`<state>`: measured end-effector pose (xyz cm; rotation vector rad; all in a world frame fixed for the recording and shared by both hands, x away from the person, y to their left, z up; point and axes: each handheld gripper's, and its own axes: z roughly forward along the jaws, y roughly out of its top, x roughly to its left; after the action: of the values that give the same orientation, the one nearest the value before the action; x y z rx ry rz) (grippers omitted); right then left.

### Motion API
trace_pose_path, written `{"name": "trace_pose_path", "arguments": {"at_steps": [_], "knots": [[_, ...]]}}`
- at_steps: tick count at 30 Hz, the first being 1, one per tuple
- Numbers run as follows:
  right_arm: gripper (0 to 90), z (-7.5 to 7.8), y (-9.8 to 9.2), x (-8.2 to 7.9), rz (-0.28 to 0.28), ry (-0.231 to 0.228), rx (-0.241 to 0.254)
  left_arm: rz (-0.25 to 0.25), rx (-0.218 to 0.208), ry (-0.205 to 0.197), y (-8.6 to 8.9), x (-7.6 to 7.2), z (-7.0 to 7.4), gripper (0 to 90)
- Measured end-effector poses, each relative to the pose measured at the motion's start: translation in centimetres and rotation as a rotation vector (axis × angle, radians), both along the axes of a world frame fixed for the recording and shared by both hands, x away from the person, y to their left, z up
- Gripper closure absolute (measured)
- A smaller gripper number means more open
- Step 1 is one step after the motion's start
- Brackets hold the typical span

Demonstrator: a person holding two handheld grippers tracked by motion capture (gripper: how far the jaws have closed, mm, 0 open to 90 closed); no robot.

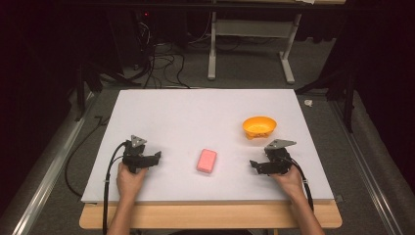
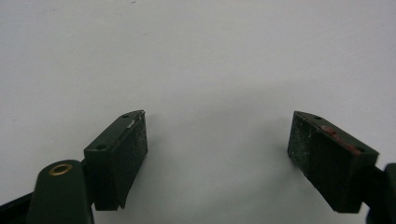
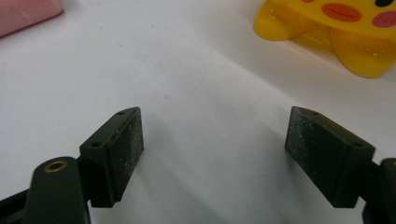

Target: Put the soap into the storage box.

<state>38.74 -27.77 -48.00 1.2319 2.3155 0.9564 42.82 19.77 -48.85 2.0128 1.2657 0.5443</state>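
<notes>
My right fingers [image 3: 212, 156] stand wide apart with nothing between them, only bare white desk [image 1: 195, 107], and my left fingers [image 2: 217, 161] are spread just as wide and just as empty. The pink, soft-looking rectangular block [image 1: 207, 160] lies between my two hands, near the desk's near edge, with its long axis running roughly from the near edge toward the far edge, tilted a little. It looks about equally far from either hand; in the right gripper view it peeks in at the upper left corner. The yellow plastic bowl [image 1: 259, 127] with a cartoon face sits just beyond my right gripper, toward the far right corner. Both hands rest low near the near edge, each gripper pointing inward toward the block.
</notes>
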Motion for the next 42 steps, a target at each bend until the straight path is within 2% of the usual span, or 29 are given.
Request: {"name": "trace_pose_path", "arguments": {"at_steps": [1,5,11,15,18,22,23,30,33,39,42], "knots": [[18.7,0.2,0.0,-0.1,0.004,0.006,0.021,0.0,0.0,0.0,0.0,0.0,0.0,20.4],[18.8,0.4,0.0,-0.2,-0.003,-0.005,0.045,0.0,-0.001,0.0,0.0,0.0,0.0,20.4],[18.9,0.8,0.3,-0.3,0.008,-0.02,0.066,0.0,-0.001,0.0,0.0,0.0,0.0,20.4],[19.2,1.3,0.7,-0.3,0.018,-0.032,0.038,0.0,-0.001,0.0,0.0,0.0,0.0,20.4],[19.7,1.5,0.9,-0.3,0.02,-0.042,0.035,0.0,-0.001,0.0,0.0,0.0,0.0,20.4],[19.6,2.1,1.3,-0.4,0.035,-0.049,0.05,0.0,-0.001,0.0,0.0,0.0,0.0,20.4],[19.7,2.4,1.5,-0.4,0.047,-0.066,0.064,0.0,-0.001,0.0,0.0,0.0,0.0,20.4],[18.8,3.5,2.0,0.1,0.063,-0.074,0.075,0.001,-0.003,0.0,0.0,0.0,0.0,20.4],[18.4,4.2,2.7,0.3,0.091,-0.088,0.086,0.001,-0.003,0.001,0.0,0.0,0.0,20.4],[18.1,4.6,3.6,0.5,0.121,-0.098,0.107,0.001,-0.003,0.001,0.0,0.0,0.0,20.4],[17.5,4.6,4.3,0.6,0.142,-0.087,0.116,0.001,-0.003,0.001,0.0,0.0,0.0,20.4]]}}
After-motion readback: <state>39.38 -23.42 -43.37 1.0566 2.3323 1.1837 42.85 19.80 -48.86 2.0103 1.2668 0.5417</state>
